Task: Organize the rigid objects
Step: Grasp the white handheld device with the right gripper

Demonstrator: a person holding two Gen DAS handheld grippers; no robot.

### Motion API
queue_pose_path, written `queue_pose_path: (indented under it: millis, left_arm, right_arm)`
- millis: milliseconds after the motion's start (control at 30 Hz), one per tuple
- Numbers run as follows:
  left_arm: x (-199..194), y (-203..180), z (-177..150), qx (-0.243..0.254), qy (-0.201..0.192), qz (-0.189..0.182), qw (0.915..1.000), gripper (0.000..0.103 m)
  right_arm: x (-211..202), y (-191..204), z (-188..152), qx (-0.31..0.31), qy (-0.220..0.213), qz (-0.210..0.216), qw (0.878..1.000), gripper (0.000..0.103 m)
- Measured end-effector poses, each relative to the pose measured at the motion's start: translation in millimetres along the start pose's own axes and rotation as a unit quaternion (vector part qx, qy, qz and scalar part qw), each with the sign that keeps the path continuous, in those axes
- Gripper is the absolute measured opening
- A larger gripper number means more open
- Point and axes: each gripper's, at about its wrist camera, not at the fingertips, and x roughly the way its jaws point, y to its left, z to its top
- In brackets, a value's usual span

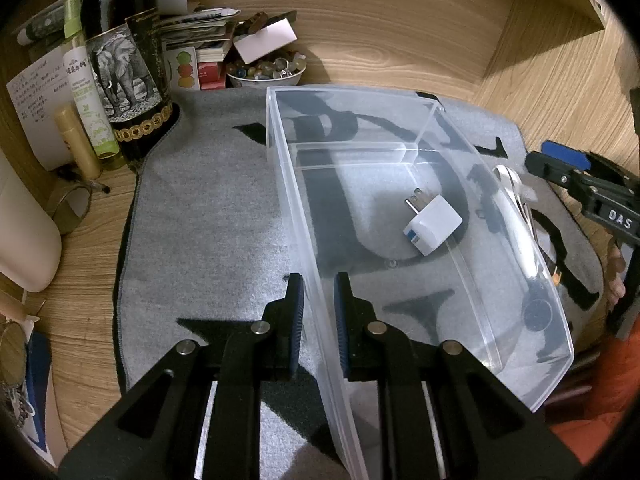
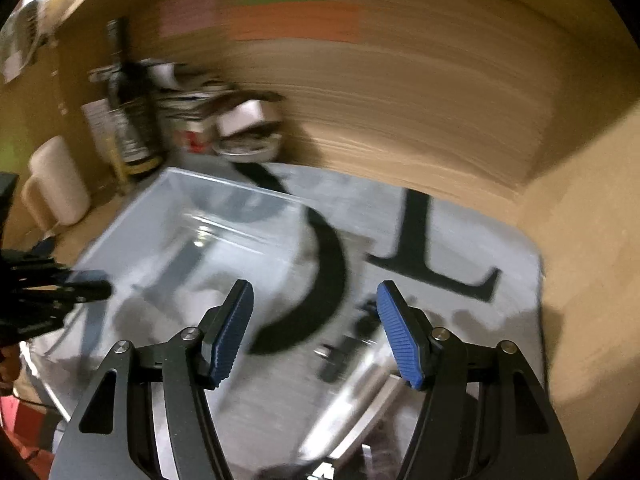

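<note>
**Clear bin pinned at its wall, plug adapter lying inside**

The grey mat (image 1: pixel 200 216) with black lettering covers the wooden desk (image 1: pixel 400 20). On it stands the clear plastic bin (image 1: pixel 500 280), its long axis running from 6 o'clock up toward 12 o'clock in the left wrist view, with a low divider (image 1: pixel 352 148) crossing the far end. The left gripper (image 1: pixel 319 312) pinches the bin's near-left wall, its fingers pressed onto the plastic from both sides.

Inside the bin, toward 3 o'clock, lies the white plug adapter (image 1: pixel 432 224), flat on the floor, its metal prongs pointing to about 11 o'clock and its blue-marked end toward 7 o'clock. Just outside the right wall rests a pale, long object (image 1: pixel 516 220), partly hidden by the plastic.

The right gripper (image 2: pixel 316 332) hovers over the mat at the bin's right side, fingers spread with nothing between them. Its own view is blurred; it shows the bin (image 2: pixel 224 216) and a small dark object (image 2: pixel 340 356) I cannot identify, but not the adapter. The left view alone gives the clutter at 10 o'clock: a dark bottle (image 1: pixel 124 60) and a bowl of beads (image 1: pixel 266 70).
</note>
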Motion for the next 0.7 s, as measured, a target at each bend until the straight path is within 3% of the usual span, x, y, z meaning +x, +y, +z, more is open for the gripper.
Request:
queue_pose_path:
  millis: [267, 433, 700]
  left_arm:
    - [0, 0, 0, 0.0, 0.001, 0.001, 1.0, 0.014]
    - [0, 1, 0, -0.001, 0.001, 0.003, 1.0, 0.014]
    - [0, 1, 0, -0.001, 0.001, 0.005, 1.0, 0.014]
  right_arm:
    - [15, -42, -29, 0.064, 0.043, -0.04, 0.996, 0.061]
    - [30, -60, -46, 0.096, 0.071, -0.032, 0.992, 0.061]
    - [44, -60, -44, 0.102, 0.075, -0.015, 0.992, 0.061]
